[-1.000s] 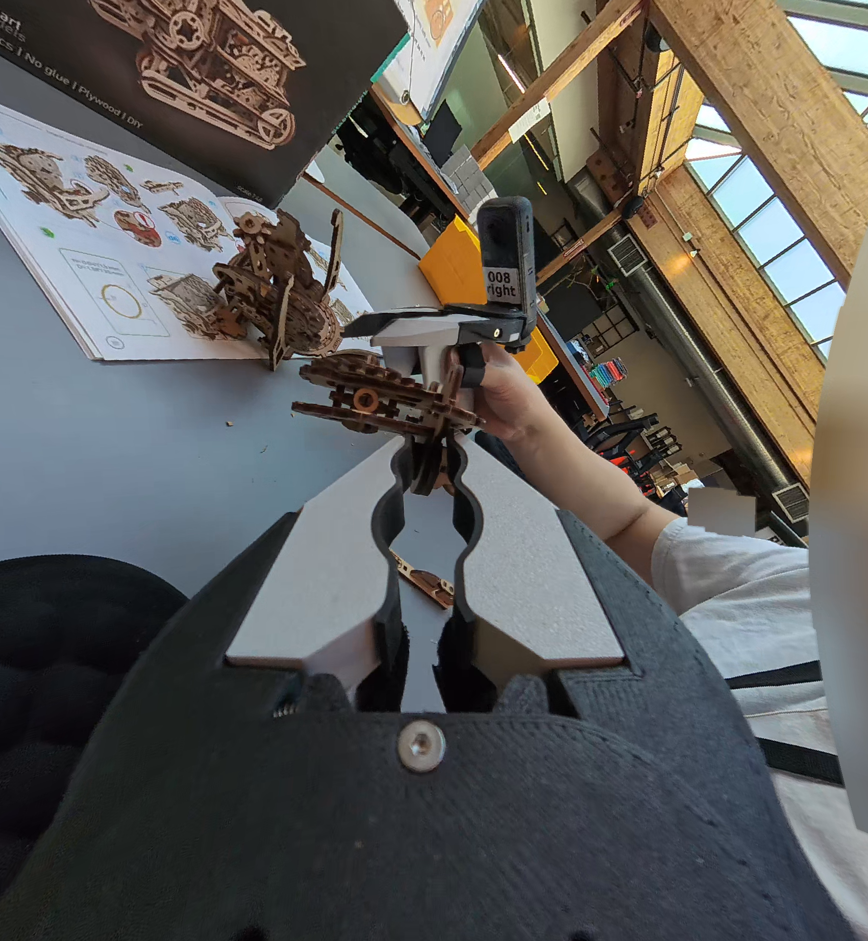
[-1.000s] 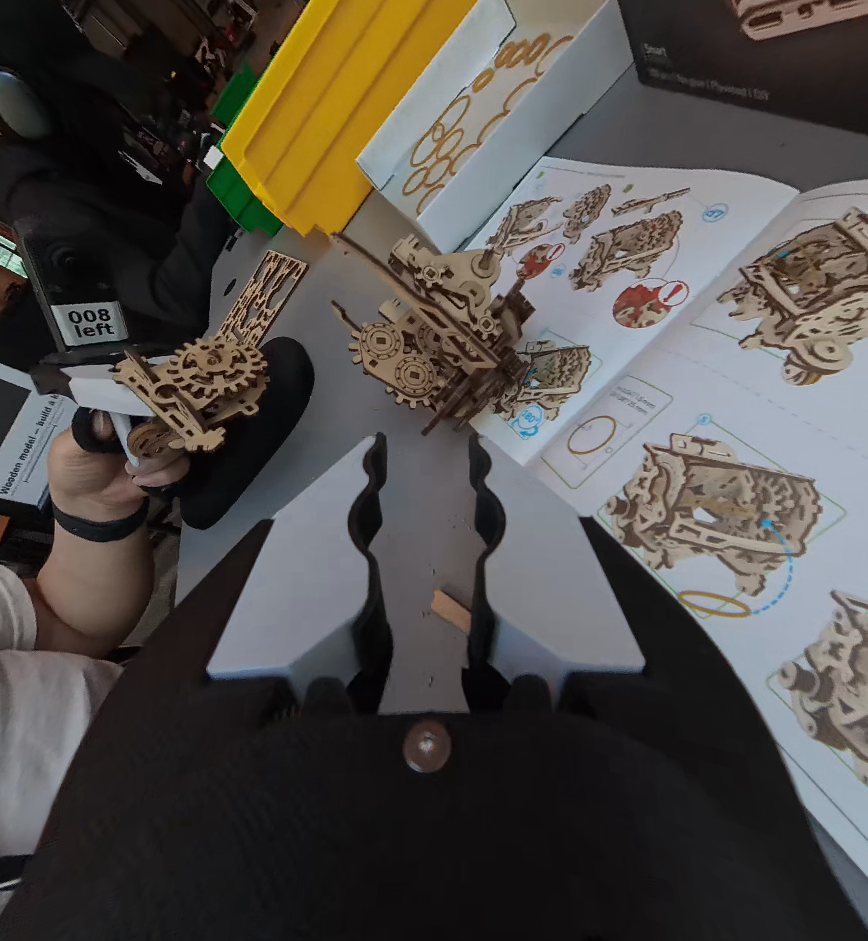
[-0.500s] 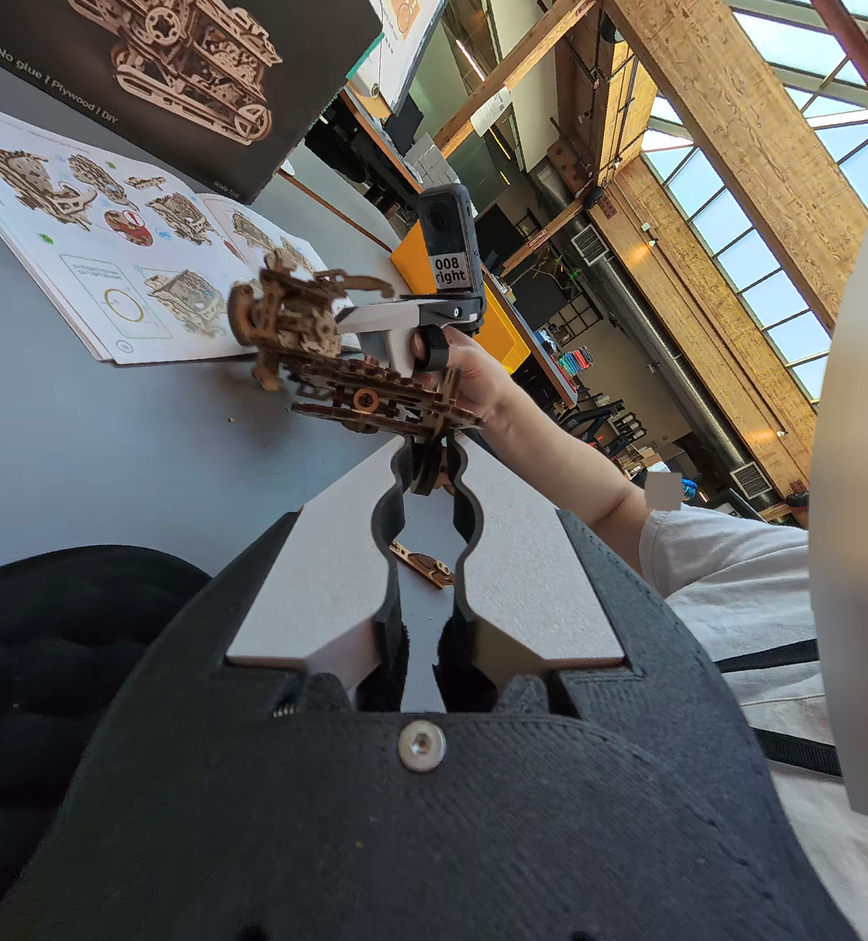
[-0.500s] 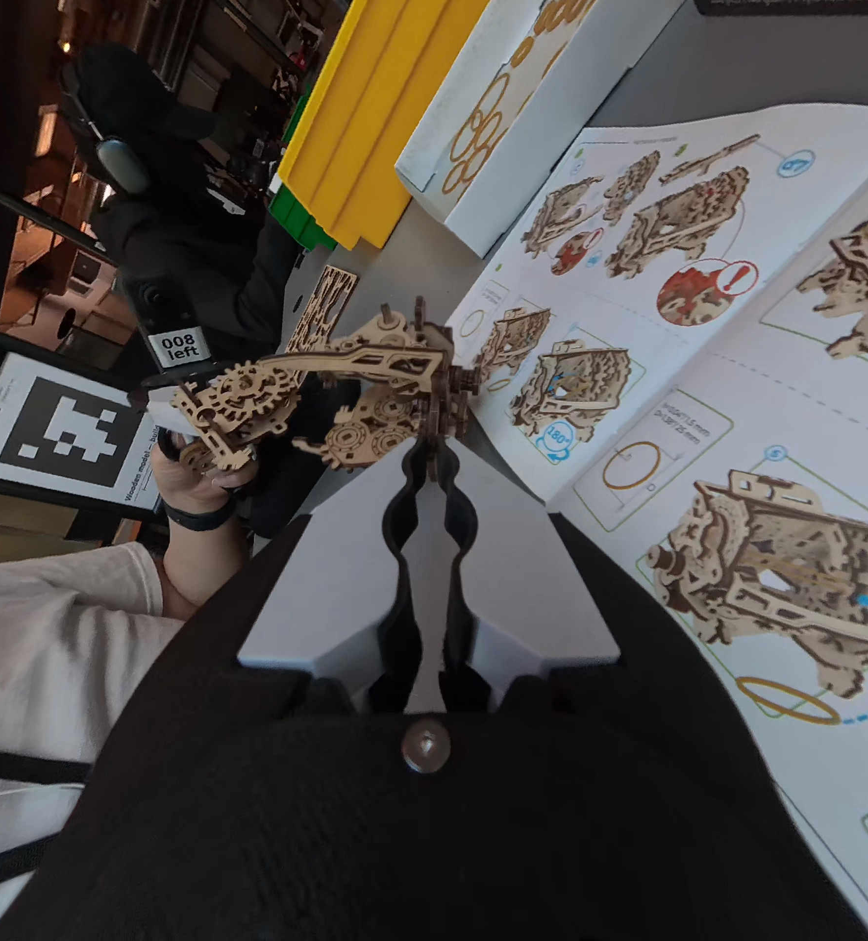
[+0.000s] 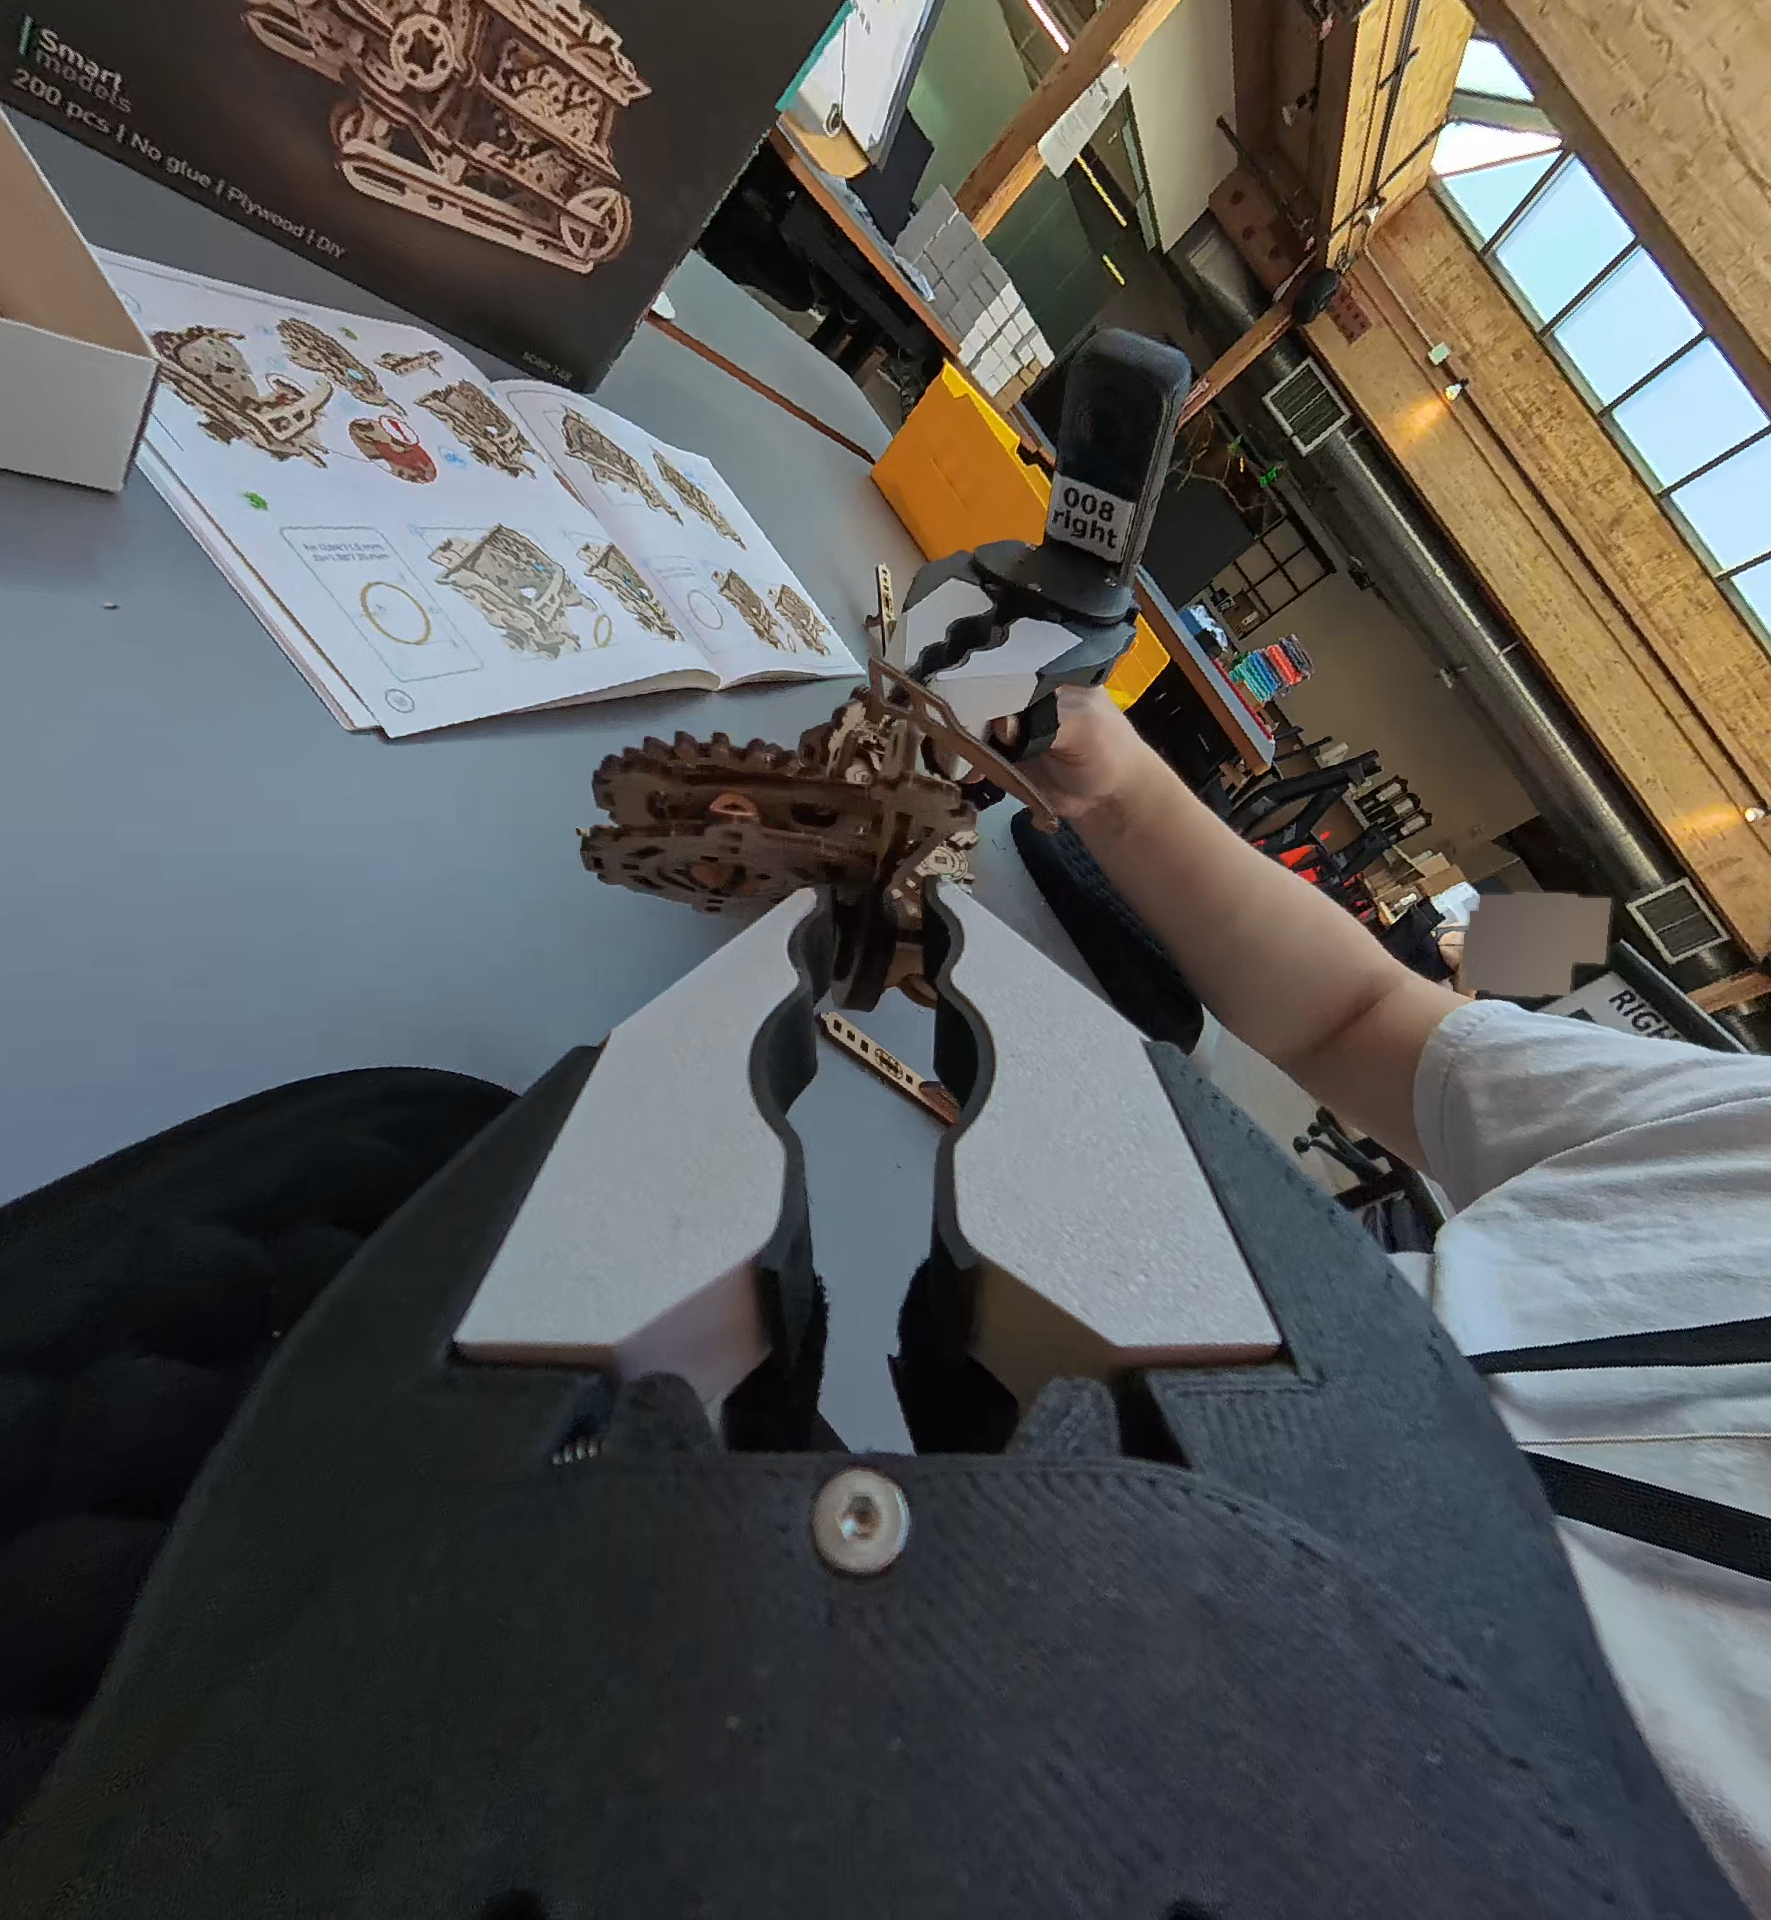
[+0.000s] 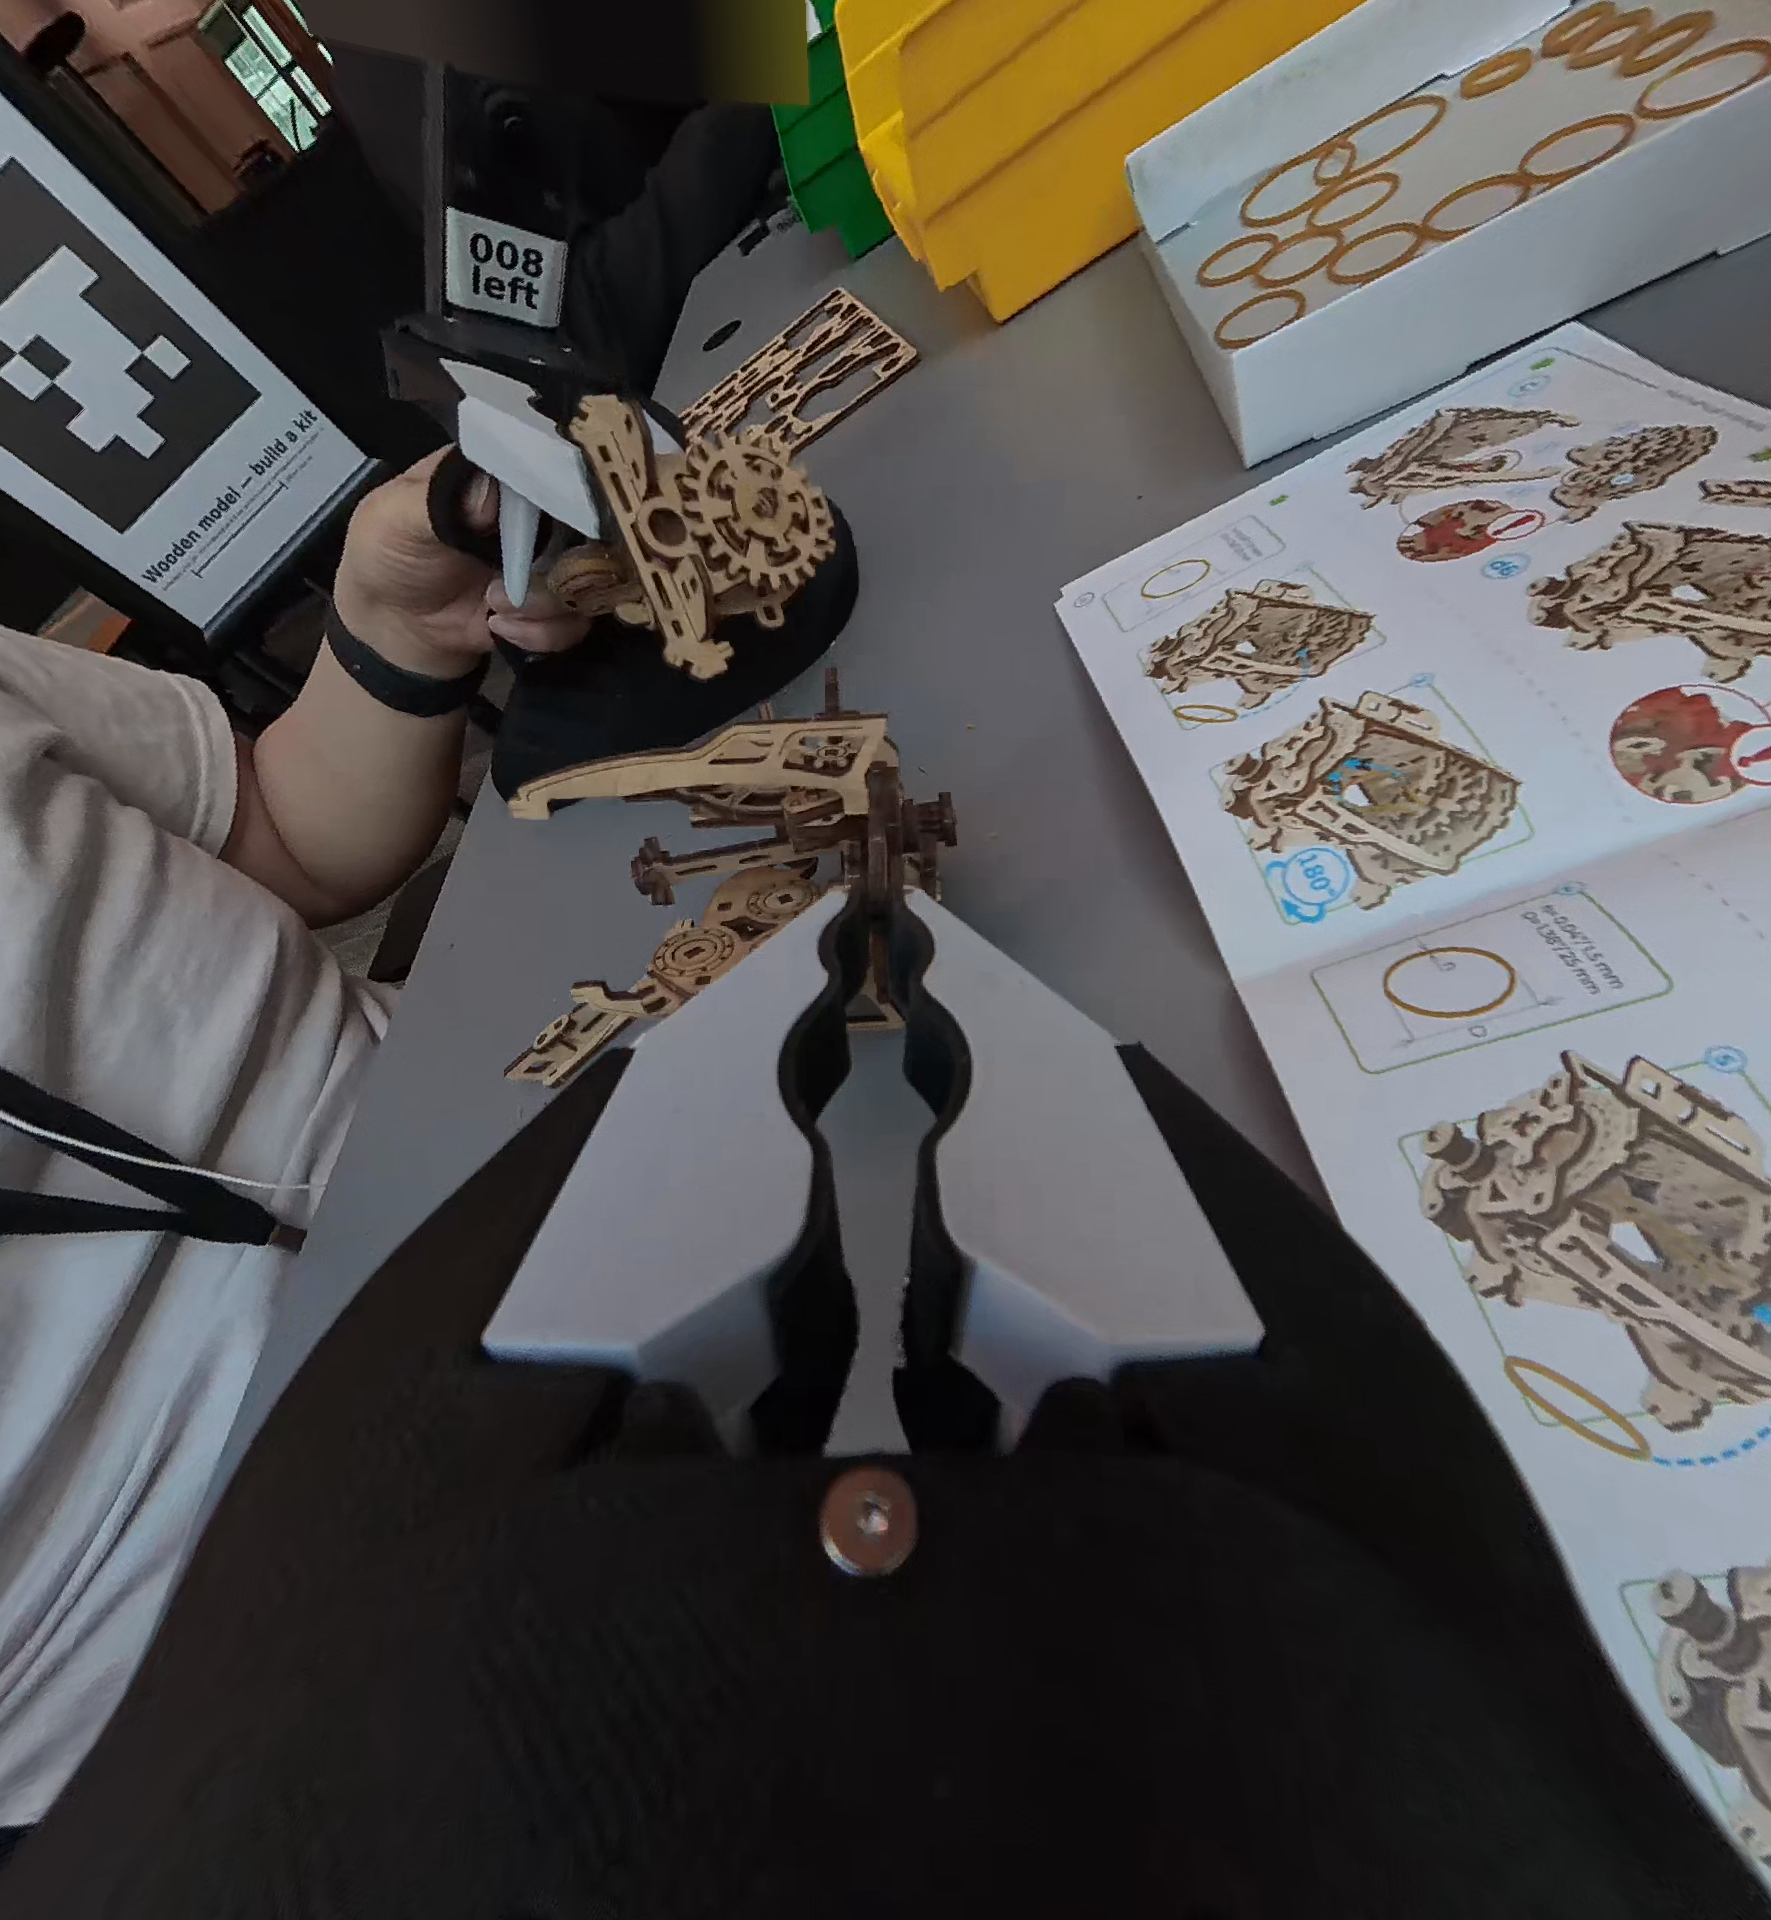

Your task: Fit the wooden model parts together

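Note:
My left gripper (image 5: 876, 925) is shut on a wooden gear assembly (image 5: 756, 831) and holds it above the grey table. It also shows in the right wrist view (image 6: 548, 488), with the gears (image 6: 725, 520) facing me. My right gripper (image 6: 876, 904) is shut on a second wooden assembly (image 6: 746, 821) with a long curved arm (image 6: 694, 769) pointing left. In the left wrist view the right gripper (image 5: 964, 644) holds this assembly (image 5: 948, 738) just behind and right of the gear assembly. The two parts are close together; I cannot tell whether they touch.
An open instruction booklet (image 6: 1483, 831) lies to the right. Behind it stand a white box of rubber bands (image 6: 1483, 187), yellow bins (image 6: 1016, 135) and a dark kit box (image 5: 393, 135). A black pad (image 5: 133, 1299), a cut-out wooden sheet (image 6: 808, 364) and a small wooden strip (image 5: 891, 1065) lie on the table. Some 15 centimetres of space lies between my two pairs of fingers.
My right gripper closed on the assembly that stood by the booklet, lifted it and carried it toward the left gripper. The left gripper turned its gear assembly.

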`<state>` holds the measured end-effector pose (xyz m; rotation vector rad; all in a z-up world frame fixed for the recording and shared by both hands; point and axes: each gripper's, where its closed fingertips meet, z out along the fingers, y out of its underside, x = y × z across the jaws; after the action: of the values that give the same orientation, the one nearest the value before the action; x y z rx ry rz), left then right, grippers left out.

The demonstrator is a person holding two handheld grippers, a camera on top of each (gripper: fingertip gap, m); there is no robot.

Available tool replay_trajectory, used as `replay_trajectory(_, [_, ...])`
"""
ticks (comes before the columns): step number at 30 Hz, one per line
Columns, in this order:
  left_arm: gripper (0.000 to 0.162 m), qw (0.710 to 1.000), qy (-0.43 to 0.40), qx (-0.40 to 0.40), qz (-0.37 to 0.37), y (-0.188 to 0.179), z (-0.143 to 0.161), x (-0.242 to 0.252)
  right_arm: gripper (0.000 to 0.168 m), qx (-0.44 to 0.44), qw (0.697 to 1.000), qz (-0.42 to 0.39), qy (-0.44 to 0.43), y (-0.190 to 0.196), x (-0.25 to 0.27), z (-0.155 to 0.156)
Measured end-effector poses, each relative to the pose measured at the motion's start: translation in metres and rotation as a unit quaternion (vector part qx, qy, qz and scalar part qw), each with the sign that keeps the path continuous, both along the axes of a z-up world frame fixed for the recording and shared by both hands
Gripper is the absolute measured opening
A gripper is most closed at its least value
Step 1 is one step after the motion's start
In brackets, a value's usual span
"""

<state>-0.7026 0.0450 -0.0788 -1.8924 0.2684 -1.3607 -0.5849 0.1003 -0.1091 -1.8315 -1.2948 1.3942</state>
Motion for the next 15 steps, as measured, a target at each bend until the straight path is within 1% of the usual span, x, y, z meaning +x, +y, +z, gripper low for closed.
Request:
replay_trajectory(2, [0.015,1.0,0.024,0.005,-0.008,-0.001,-0.003,0.005,0.001,0.021,1.0,0.004,0.002,-0.001,0.001,0.001])
replay_trajectory(4, [0.015,0.999,0.039,0.004,-0.017,-0.001,-0.007,0.01,0.001,0.024,1.0,0.001,0.005,0.0,0.001,0.001])
replay_trajectory(7, [0.0,0.998,0.049,0.004,-0.025,-0.001,-0.009,0.014,0.001,0.024,1.0,0.001,0.007,0.0,-0.001,0.001])
replay_trajectory(10, [0.001,0.998,0.056,0.005,-0.018,0.001,-0.01,0.014,0.001,0.033,0.999,0.003,0.005,0.0,-0.001,0.001])
replay_trajectory(12, [0.007,0.998,0.058,0.01,-0.021,0.0,-0.009,0.015,0.001,0.042,0.999,0.003,0.005,-0.001,0.0,0.002])
replay_trajectory(15, [0.001,0.997,0.074,0.01,-0.018,-0.001,-0.013,0.016,0.001,0.047,0.999,0.004,0.007,-0.001,0.001,0.002])
